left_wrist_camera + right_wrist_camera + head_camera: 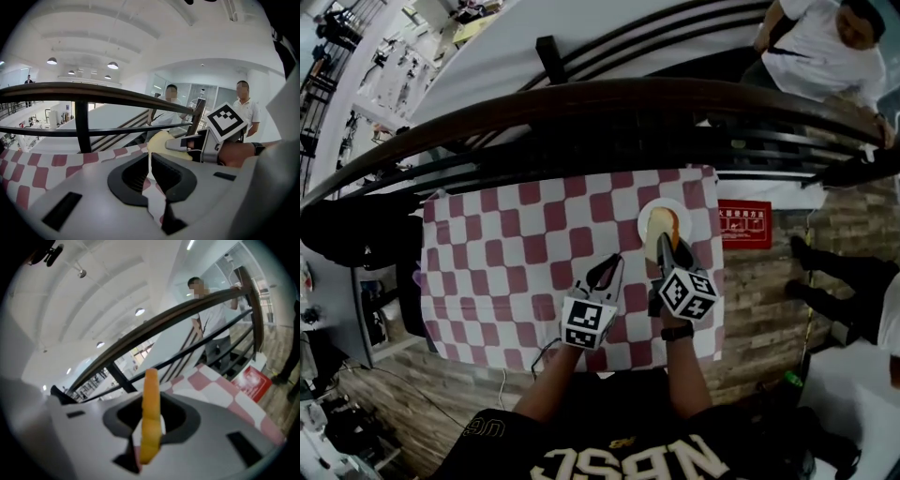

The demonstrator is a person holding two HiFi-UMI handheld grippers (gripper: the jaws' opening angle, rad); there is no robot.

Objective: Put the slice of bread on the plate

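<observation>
A slice of bread (661, 225) with a golden crust stands on edge between the jaws of my right gripper (665, 247), which is shut on it. It hangs over a white plate (682, 212) at the far right of the red-and-white checked tablecloth (516, 262). The right gripper view shows the slice (151, 408) edge-on, pinched in the right gripper (151, 439). My left gripper (613, 262) hovers just left of the plate, jaws together and empty. In the left gripper view, the left gripper (150, 161) points at the bread (158, 139) and the right gripper (187, 143).
A dark wooden railing (581, 103) with black bars runs along the table's far side. A red sign (744, 223) lies on the brick floor right of the table. People stand beyond the railing (825, 37) and at the right (834, 272). The plate sits near the cloth's right edge.
</observation>
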